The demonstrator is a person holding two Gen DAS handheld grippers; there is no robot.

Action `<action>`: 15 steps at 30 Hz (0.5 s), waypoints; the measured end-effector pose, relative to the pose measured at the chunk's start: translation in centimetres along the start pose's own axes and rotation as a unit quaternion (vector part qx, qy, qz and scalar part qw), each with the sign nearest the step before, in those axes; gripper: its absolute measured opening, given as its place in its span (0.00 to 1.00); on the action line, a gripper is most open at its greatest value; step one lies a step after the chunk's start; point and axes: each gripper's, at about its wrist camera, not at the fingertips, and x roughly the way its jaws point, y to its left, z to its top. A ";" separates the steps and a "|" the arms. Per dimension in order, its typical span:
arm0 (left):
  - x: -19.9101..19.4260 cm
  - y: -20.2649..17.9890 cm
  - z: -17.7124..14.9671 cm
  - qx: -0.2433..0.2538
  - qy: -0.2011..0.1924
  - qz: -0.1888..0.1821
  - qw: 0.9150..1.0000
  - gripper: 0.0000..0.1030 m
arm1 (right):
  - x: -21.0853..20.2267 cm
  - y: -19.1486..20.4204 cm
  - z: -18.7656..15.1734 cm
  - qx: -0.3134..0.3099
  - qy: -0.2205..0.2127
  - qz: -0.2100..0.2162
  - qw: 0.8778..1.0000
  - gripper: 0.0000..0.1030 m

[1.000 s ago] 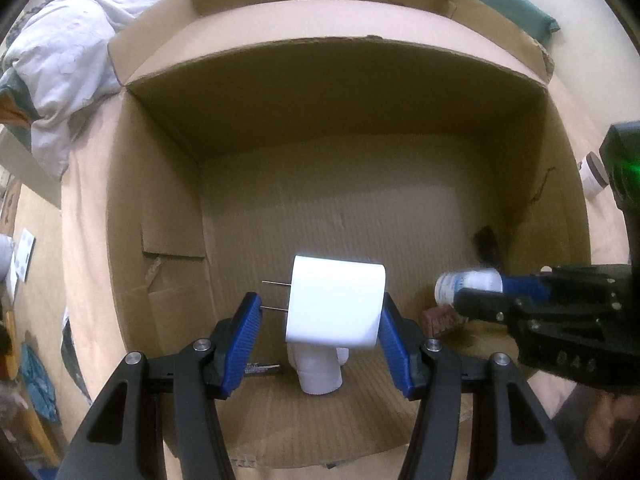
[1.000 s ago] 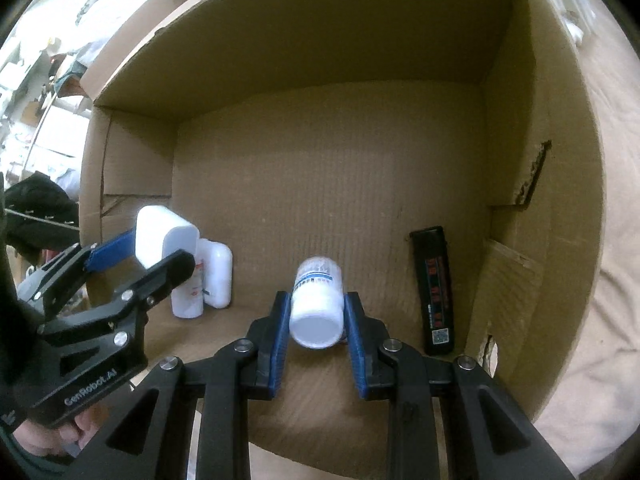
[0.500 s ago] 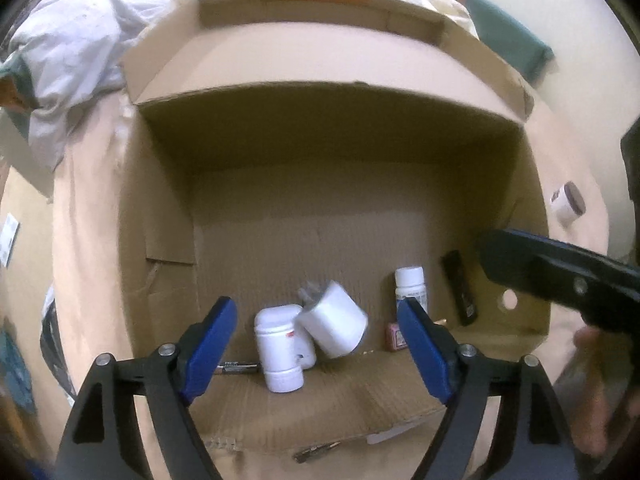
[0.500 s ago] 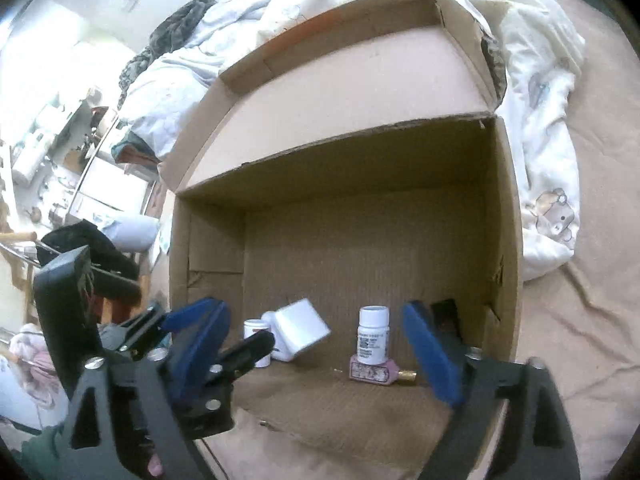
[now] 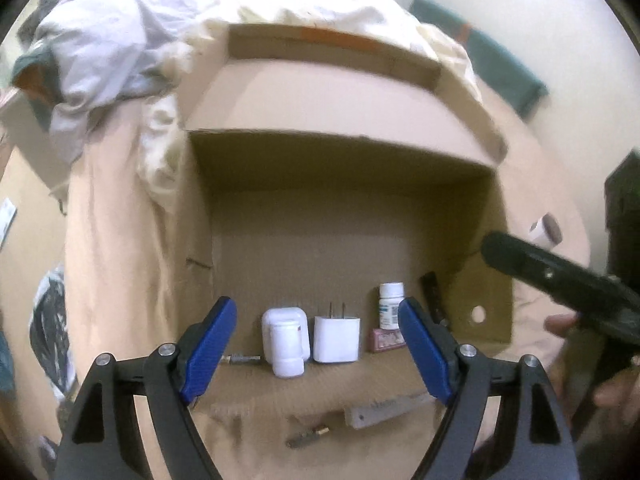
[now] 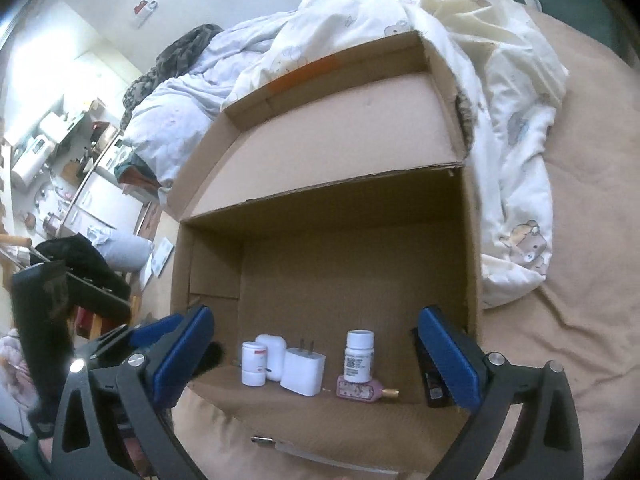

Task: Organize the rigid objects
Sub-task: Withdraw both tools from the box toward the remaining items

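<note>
Across the lower middle of both frames, a row of small things is standing along the floor of the open cardboard box [image 6: 472,248], close to its near edge. I am counting two white bottles: a squat one with a red-marked label [image 6: 253,364] at the left end and a taller labelled pill bottle [image 6: 359,355] right of centre, both upright with caps up. One white case with a rounded top [image 6: 273,351] is sitting just behind the squat bottle. One white charger plug [image 6: 303,372] is standing on its base, its long axis vertical and its two prongs pointing straight up. One pink flat bottle [image 6: 359,391] is lying on its side in front of the pill bottle, its gold cap pointing toward the right of the frame. One dark slim device [image 6: 431,380] is lying at the right wall, partly hidden by my pad. My left gripper [image 5: 318,350] is hanging spread wide with nothing between its blue pads, framing the case and plug from above the box edge. My right gripper [image 6: 316,360] is likewise gaping and holding nothing. Outside the box, a rumpled white duvet [image 6: 500,92] is filling the upper part of the right wrist frame.
</note>
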 end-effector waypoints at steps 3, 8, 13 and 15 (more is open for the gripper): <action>-1.6 0.4 -0.2 -0.004 0.002 0.015 1.000 0.78 | -0.9 -0.1 -0.5 0.008 -0.001 0.021 1.000 1.00; -4.0 1.7 -1.3 -0.018 -0.005 0.038 0.999 0.78 | -2.7 0.6 -1.7 -0.016 -0.019 0.007 1.000 1.00; -4.6 3.4 -3.5 -0.053 0.000 0.048 0.997 0.78 | -3.5 0.0 -4.0 0.012 0.000 0.015 1.000 1.00; -4.6 3.8 -4.4 -0.060 0.006 0.049 0.997 0.78 | -3.5 -0.6 -5.4 0.030 0.025 -0.017 0.999 1.00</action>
